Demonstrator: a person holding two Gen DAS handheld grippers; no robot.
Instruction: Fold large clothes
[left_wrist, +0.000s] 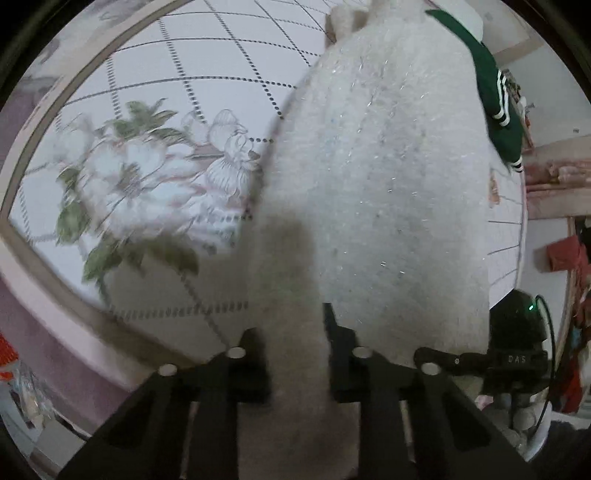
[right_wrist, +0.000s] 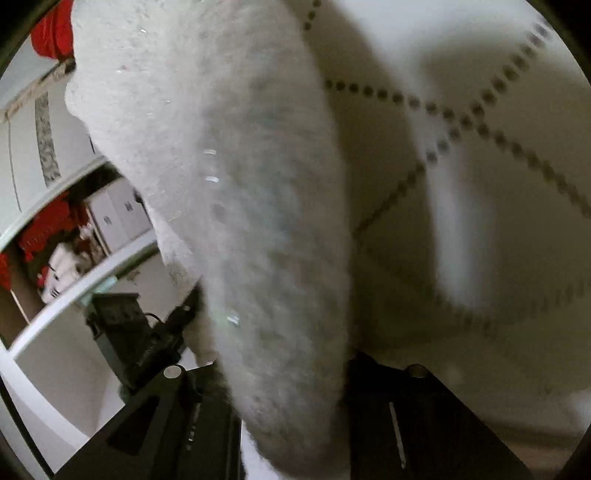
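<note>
A large fuzzy white garment (left_wrist: 376, 177) with glittery threads stretches over the quilted bed cover (left_wrist: 207, 59). My left gripper (left_wrist: 295, 354) is shut on a thick fold of the garment's near edge. In the right wrist view the same white garment (right_wrist: 236, 206) hangs from my right gripper (right_wrist: 291, 384), which is shut on another part of its edge, lifted above the cover (right_wrist: 461, 184). The other gripper shows low at the right in the left wrist view (left_wrist: 517, 354) and low at the left in the right wrist view (right_wrist: 129, 336).
A dark green garment with white stripes (left_wrist: 495, 96) lies at the far right of the bed. The cover has a flower print (left_wrist: 140, 177) at the left. Shelves with red items (right_wrist: 48, 229) and the bed's wooden edge (left_wrist: 44, 122) lie around.
</note>
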